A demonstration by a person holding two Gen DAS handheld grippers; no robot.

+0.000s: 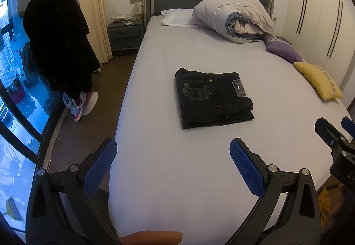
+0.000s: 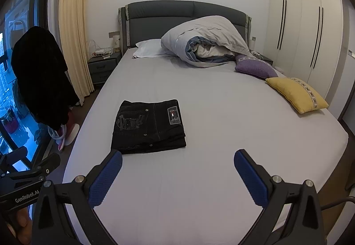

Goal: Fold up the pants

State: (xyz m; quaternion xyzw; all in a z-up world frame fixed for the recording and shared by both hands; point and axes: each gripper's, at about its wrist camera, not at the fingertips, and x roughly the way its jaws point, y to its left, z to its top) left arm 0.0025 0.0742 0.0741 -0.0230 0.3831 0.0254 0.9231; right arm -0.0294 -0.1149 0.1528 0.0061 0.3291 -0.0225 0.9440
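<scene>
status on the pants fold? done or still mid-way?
Looks done: the pants lie on the bed as a compact, layered rectangle, label patch on top, edges roughly squared. In hand: nothing. The left gripper and right gripper are both open, empty and clear of the fabric. Left: no fold visibly pending; at most a slight squaring of the layered edge on the right side.

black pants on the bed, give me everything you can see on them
The pants are black, denim by the look, folded into a compact stacked rectangle lying flat on the bed sheet near its middle. Top face shows a faded grey printed design, a small rectangular patch label, and a few metal rivets or buttons. Layered edges show along one side. Only the sheet touches them; both tongs are open and clear of them.
</scene>
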